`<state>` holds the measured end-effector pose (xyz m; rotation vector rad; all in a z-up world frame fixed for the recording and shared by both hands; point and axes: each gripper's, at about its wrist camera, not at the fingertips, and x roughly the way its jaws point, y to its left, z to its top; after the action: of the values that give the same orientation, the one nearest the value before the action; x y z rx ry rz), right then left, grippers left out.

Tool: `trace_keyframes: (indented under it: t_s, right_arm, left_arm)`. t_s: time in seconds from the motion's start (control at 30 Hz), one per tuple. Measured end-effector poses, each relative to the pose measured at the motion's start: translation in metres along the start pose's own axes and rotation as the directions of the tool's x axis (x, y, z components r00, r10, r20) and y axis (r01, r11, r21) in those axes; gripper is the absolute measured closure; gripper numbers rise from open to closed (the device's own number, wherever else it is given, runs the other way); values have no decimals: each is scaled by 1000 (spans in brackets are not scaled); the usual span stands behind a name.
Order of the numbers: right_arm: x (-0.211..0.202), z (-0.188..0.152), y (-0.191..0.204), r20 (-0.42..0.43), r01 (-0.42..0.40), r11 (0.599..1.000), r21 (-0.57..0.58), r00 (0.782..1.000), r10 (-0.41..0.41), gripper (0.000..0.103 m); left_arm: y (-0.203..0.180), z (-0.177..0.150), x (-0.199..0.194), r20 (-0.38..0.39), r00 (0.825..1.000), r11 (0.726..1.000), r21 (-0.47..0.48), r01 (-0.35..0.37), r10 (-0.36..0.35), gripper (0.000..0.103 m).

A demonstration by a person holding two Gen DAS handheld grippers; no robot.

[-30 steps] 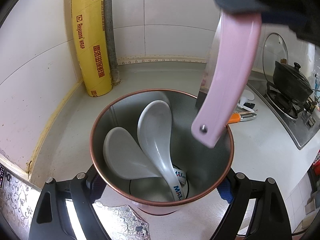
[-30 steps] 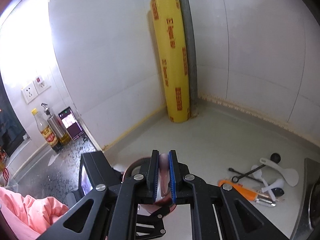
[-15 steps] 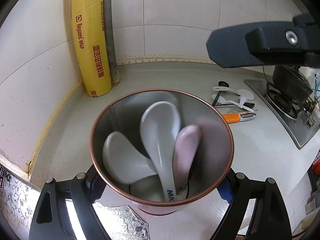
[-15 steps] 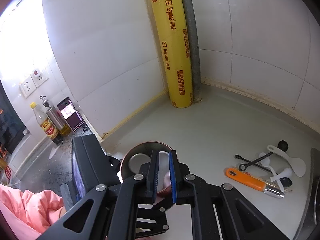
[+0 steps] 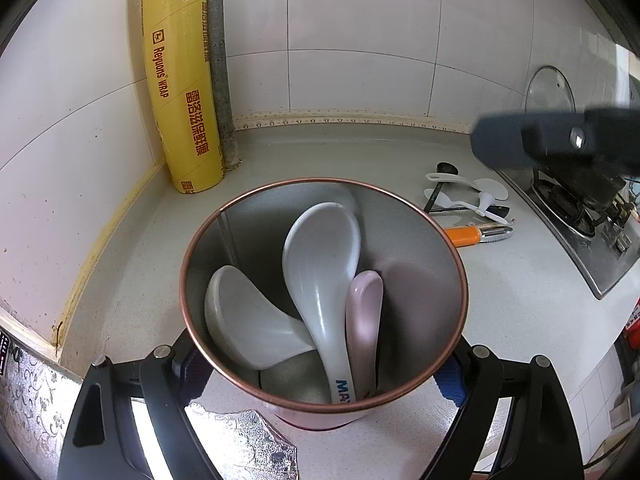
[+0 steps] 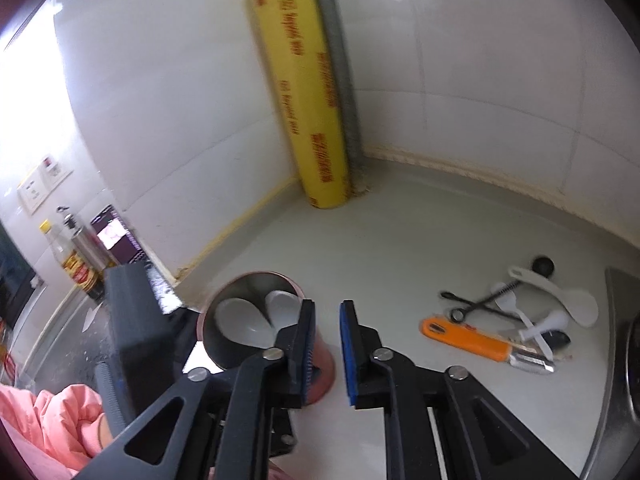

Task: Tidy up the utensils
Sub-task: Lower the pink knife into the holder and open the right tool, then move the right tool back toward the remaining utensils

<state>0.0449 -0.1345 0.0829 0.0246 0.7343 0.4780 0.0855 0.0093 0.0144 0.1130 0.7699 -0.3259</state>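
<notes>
Three spoons (image 5: 320,264) sit in our metal cup (image 5: 420,280), left gripper (image 5: 324,364) clamping it, right gripper (image 6: 325,344) opening, empty.

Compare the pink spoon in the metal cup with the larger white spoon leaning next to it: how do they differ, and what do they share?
The pink spoon is pale pink and narrow; the white spoon is white with a much broader bowl. The white spoon carries blue lettering low on its handle; the pink spoon shows none. The white spoon's bowl reaches higher. Both look glossy and stand handle-down, side by side, inside the metal cup.
</notes>
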Motion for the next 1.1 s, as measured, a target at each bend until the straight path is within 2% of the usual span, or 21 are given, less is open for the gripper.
trace_keyframes:
  t_s: [0.13, 0.17, 0.2, 0.27, 0.37, 0.67, 0.9, 1.0, 1.1]
  right_arm:
    - [2, -8, -13, -19, 40, 998, 39, 999, -39, 77]
    - [3, -11, -16, -25, 49, 998, 46, 999, -48, 70]
    - [3, -13, -19, -30, 59, 997, 51, 998, -58, 56]
    - [5, -18, -23, -42, 92, 994, 58, 995, -89, 39]
    - [8, -24, -29, -61, 114, 991, 64, 992, -110, 34]
    - [11, -37, -36, -81, 139, 986, 90, 988, -132, 0]
    - [7, -43, -43, -70, 167, 980, 111, 985, -159, 0]
    - [7, -48, -51, -76, 173, 974, 146, 984, -163, 0]
    - [2, -53, -61, -46, 170, 966, 193, 985, -164, 0]
  left_arm:
    - [0, 0, 0, 0, 1000, 1000, -1, -1, 1, 13]
    - [0, 0, 0, 0, 1000, 1000, -2, -1, 1, 13]
    - [0, 0, 0, 0, 1000, 1000, -1, 0, 0, 13]
    - [1, 0, 0, 0, 1000, 1000, 0, 0, 0, 13]
    - [1, 0, 0, 0, 1000, 1000, 0, 1, -1, 13]
    - [2, 0, 0, 0, 1000, 1000, 2, 3, -3, 13]
    - [2, 0, 0, 0, 1000, 1000, 2, 3, -3, 13]
    - [2, 0, 0, 0, 1000, 1000, 3, 4, -4, 13]
    - [2, 0, 0, 1, 1000, 1000, 2, 4, -4, 13]
